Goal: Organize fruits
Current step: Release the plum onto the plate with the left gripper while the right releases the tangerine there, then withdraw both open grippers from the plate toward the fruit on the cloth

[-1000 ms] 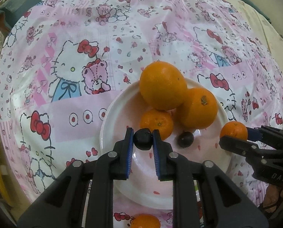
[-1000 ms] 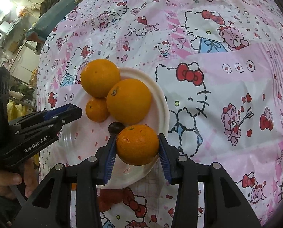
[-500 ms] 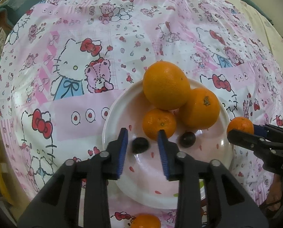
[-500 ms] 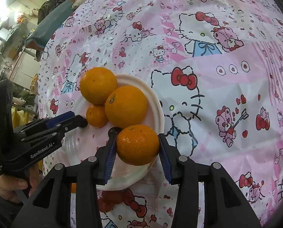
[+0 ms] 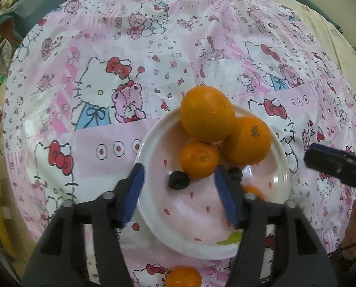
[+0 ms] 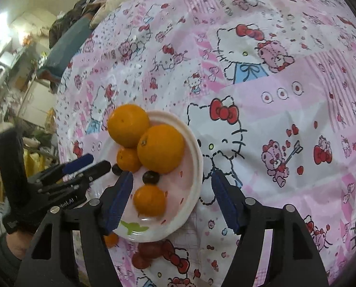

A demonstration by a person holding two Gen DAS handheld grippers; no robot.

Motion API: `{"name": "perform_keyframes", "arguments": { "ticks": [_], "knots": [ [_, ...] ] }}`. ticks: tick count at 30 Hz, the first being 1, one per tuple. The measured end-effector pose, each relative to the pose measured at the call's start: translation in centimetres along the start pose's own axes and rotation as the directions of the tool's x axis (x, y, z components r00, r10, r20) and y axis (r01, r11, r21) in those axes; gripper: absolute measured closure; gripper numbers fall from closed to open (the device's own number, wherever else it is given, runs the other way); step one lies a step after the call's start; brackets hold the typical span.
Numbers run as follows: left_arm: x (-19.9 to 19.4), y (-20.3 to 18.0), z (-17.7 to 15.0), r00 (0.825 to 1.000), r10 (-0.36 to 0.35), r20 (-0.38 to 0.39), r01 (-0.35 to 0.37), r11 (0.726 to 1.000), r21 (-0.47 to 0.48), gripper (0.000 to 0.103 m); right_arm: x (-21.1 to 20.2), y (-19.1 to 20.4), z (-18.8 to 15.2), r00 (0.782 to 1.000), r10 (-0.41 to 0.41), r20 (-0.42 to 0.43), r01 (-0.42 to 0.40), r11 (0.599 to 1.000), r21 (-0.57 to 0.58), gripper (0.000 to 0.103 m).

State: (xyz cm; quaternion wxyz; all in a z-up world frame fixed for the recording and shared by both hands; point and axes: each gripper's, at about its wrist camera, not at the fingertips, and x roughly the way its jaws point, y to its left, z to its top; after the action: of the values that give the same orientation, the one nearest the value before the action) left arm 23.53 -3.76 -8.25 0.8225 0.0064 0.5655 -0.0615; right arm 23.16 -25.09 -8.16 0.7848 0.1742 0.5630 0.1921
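A white plate (image 5: 202, 244) (image 6: 192, 191) holds two big oranges (image 5: 207, 113) (image 6: 160, 148), a small tangerine (image 5: 199, 159) (image 6: 128, 159) and two dark plums (image 5: 178, 179) (image 6: 150, 177). My left gripper (image 5: 179, 196) is open above the plate, one plum lying between its fingers. My right gripper (image 6: 170, 198) is open over the plate's right rim; a tangerine (image 6: 149, 200) lies on the plate between its fingers, blurred. In the left wrist view this tangerine (image 5: 253, 190) is mostly hidden by my finger.
The plate sits on a Hello Kitty tablecloth (image 5: 106, 95). Another tangerine (image 5: 184, 277) (image 6: 111, 239) lies on the cloth near the plate's front edge. Red fruits (image 6: 145, 253) lie there too. The right gripper's tip (image 5: 333, 165) shows at the plate's right.
My left gripper opened and released the plum onto the plate, then drew back. My right gripper opened and dropped its tangerine onto the plate.
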Motion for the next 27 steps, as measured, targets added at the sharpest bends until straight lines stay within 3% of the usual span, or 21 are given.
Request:
{"name": "perform_keyframes", "arguments": {
  "ticks": [4,6,9,20,27],
  "knots": [
    [-0.9,-0.1,-0.2,1.000,0.001,0.021,0.000,1.000,-0.003,0.036,-0.9,-0.2,0.1,1.000,0.002,0.025,-0.002,1.000,0.016,0.022],
    [-1.4,0.0,-0.3,0.999,-0.003,0.034,0.004,1.000,-0.015,0.025,-1.4,-0.2,0.1,0.999,0.000,0.035,-0.001,1.000,0.016,0.020],
    [-2.3,0.0,-0.4,0.998,-0.007,0.062,0.009,1.000,-0.017,0.017,-2.2,-0.2,-0.1,0.998,0.001,0.057,-0.002,1.000,0.013,0.014],
    [-5.6,0.8,-2.1,0.990,0.025,0.139,-0.019,0.999,-0.044,0.017,-5.8,0.5,-1.5,0.990,-0.032,0.140,0.033,0.999,-0.009,0.014],
    [-7.8,1.7,-3.7,0.987,0.030,0.160,-0.018,0.997,-0.076,0.017,-6.6,0.9,-2.6,0.990,-0.013,0.142,0.016,1.000,-0.021,0.014]
  ]
}}
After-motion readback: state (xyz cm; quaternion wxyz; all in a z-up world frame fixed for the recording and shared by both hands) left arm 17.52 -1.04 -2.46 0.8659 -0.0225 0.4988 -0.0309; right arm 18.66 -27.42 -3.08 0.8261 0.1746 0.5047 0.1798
